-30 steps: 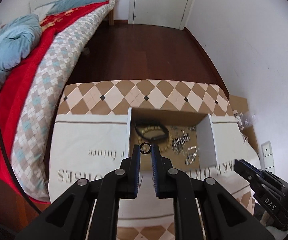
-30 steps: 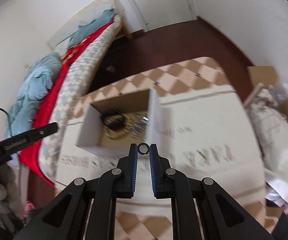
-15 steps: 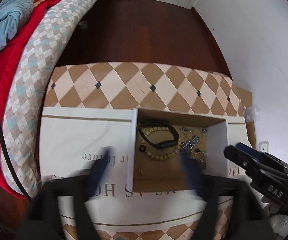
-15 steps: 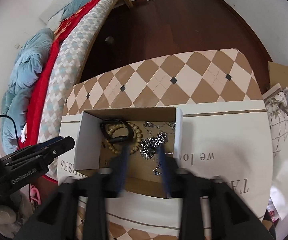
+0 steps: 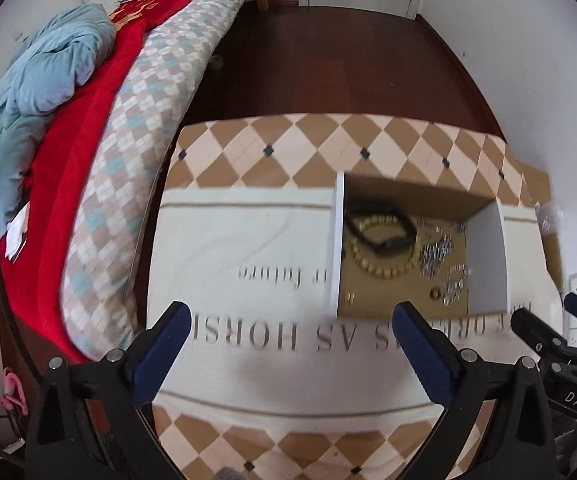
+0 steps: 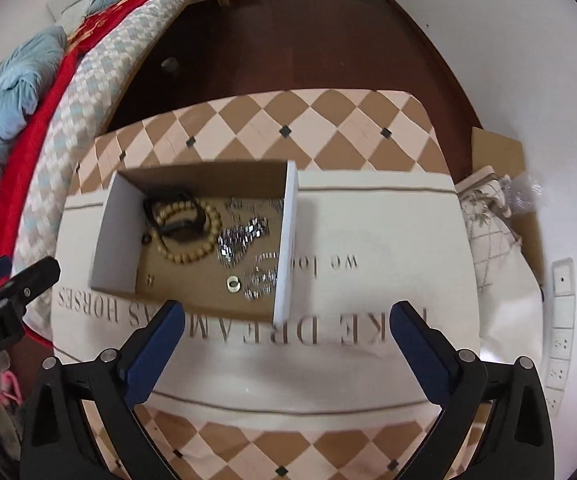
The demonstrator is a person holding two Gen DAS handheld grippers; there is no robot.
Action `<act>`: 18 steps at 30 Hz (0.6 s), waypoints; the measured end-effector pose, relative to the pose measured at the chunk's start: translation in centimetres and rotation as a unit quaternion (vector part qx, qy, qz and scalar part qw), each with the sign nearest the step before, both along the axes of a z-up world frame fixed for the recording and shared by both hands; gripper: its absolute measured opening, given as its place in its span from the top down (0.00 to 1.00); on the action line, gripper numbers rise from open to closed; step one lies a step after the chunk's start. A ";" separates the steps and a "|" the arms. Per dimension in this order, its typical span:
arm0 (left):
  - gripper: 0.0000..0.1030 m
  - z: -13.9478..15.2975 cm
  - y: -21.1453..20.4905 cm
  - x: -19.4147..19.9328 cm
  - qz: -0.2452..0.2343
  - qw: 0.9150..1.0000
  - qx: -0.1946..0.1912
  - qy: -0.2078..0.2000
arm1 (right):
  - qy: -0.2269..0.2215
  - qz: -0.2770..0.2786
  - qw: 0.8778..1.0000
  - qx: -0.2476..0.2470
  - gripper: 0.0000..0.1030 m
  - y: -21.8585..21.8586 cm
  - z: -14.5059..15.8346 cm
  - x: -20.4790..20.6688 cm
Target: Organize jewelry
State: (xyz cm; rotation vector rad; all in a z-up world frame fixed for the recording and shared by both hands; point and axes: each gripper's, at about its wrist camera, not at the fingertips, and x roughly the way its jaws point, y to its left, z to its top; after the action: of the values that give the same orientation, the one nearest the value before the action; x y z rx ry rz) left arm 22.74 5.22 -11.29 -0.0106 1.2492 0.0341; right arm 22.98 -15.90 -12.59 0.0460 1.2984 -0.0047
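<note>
left gripper [image 5: 288,328] + right gripper [image 6: 284,326]: jaws just opened, empty | small rings lie in open cardboard box [image 6: 204,178] | withdraw straight up, avoid the box walls

I see an open cardboard box [image 6: 204,236] with white side walls lying on the cream printed cloth, and all the jewelry lies on its brown floor. A tan wooden bead bracelet [image 6: 190,240] and a black band [image 6: 172,214] overlap toward its far left corner, a heap of silver chains [image 6: 240,238] lies against the right wall, and a small pale ring [image 6: 233,283] lies flat near the front edge beside more silver pieces.
</note>
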 end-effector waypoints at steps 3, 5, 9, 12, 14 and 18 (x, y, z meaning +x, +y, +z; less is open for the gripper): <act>0.00 1.0 -0.1 -1.6 0.001 1.000 0.009 -0.010 | -0.018 -0.002 1.000 -0.010 0.00 0.3 1.4 -1.4; 0.00 2.4 -0.1 -2.9 0.000 1.000 0.012 -0.027 | -0.030 -0.002 0.999 -0.013 0.00 0.5 2.7 -2.4; 0.00 5.4 0.1 -5.4 0.002 0.998 0.017 -0.062 | -0.062 -0.002 0.998 -0.017 0.00 0.5 6.2 -5.0; 0.00 8.0 0.3 -7.9 0.007 0.996 0.013 -0.089 | -0.086 0.000 0.996 -0.017 0.00 0.5 8.9 -7.1; 0.00 9.7 0.2 -9.7 0.005 0.994 0.010 -0.106 | -0.104 0.001 0.994 -0.017 0.00 0.4 10.8 -8.7; 0.00 12.7 0.0 -12.9 0.003 0.992 -0.001 -0.129 | -0.137 0.000 0.990 -0.016 0.00 0.0 14.5 -12.1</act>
State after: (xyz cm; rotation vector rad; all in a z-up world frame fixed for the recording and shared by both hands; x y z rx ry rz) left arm 9.87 5.24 1.40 -0.0195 0.9904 0.0365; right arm 10.83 -15.85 1.92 0.0192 1.0227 -0.0184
